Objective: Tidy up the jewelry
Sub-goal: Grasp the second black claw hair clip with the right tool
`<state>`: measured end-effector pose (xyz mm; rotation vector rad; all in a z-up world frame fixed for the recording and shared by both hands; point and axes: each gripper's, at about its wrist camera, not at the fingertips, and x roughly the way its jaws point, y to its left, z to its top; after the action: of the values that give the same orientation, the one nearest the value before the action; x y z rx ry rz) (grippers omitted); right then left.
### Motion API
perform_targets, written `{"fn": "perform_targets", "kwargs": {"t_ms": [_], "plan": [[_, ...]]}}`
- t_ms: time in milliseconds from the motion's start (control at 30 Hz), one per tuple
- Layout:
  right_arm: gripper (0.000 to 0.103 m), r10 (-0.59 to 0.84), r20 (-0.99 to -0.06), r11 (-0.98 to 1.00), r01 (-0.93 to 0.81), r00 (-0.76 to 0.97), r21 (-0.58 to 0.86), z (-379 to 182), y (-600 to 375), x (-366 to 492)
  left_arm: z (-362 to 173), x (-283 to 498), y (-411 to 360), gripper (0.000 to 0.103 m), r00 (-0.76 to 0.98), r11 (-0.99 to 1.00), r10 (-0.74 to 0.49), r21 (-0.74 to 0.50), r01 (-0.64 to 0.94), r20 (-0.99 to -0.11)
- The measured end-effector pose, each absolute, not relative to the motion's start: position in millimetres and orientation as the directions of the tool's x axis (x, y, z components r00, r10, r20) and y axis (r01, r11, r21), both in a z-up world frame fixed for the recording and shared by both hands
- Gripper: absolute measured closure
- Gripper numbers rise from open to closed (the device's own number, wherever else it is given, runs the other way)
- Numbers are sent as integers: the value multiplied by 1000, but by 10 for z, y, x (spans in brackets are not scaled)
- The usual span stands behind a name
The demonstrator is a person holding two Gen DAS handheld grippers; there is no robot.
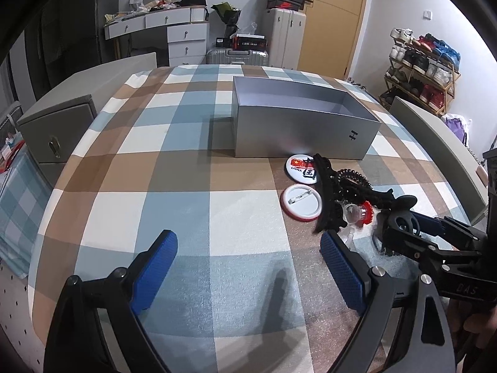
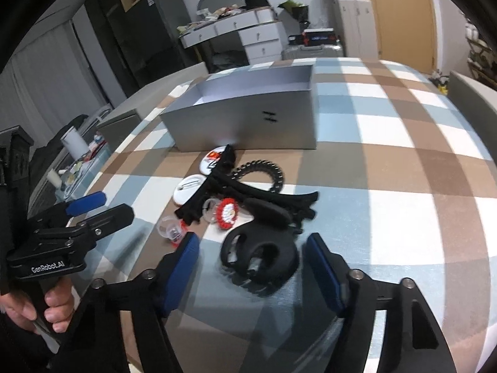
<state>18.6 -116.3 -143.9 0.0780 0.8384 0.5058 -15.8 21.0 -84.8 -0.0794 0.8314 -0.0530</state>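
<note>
An open silver box [image 1: 298, 130] stands on the checked tablecloth; it also shows in the right wrist view [image 2: 248, 121]. In front of it lie two round badges [image 1: 303, 169] [image 1: 301, 202], long black hair clips [image 1: 329, 195], a black coil hair tie [image 2: 264, 174], a red and white ornament [image 2: 226, 213] and clear rings [image 2: 169, 230]. A black claw clip [image 2: 261, 255] lies between the open fingers of my right gripper [image 2: 251, 248], untouched. My left gripper [image 1: 248, 248] is open and empty over the cloth, left of the pile.
Grey headboards flank the bed at left [image 1: 59, 136] and right [image 1: 435, 143]. Behind are a white dresser [image 1: 183, 37], suitcases [image 1: 285, 40], a wooden door [image 1: 332, 15] and a shoe rack [image 1: 425, 68].
</note>
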Motion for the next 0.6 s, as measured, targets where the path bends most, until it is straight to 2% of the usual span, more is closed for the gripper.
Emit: {"fn": "perform_targets", "kwargs": {"t_ms": [133,300,600], "plan": [[55,429,-702,891,-394,568,226,-1440,-1132,192,-853,-147,190,12,666,997,-78,-78,30,-742],[55,468,-676,879,-383,570,285,-1434,-1236,178,-824,-158,189,12,672,997,-78,-73,36,-736],[55,622,-562,783,-419,545,460,-1350,-1448,86,-796,-155,144,12,663,992,-127,-102,77,-738]]}}
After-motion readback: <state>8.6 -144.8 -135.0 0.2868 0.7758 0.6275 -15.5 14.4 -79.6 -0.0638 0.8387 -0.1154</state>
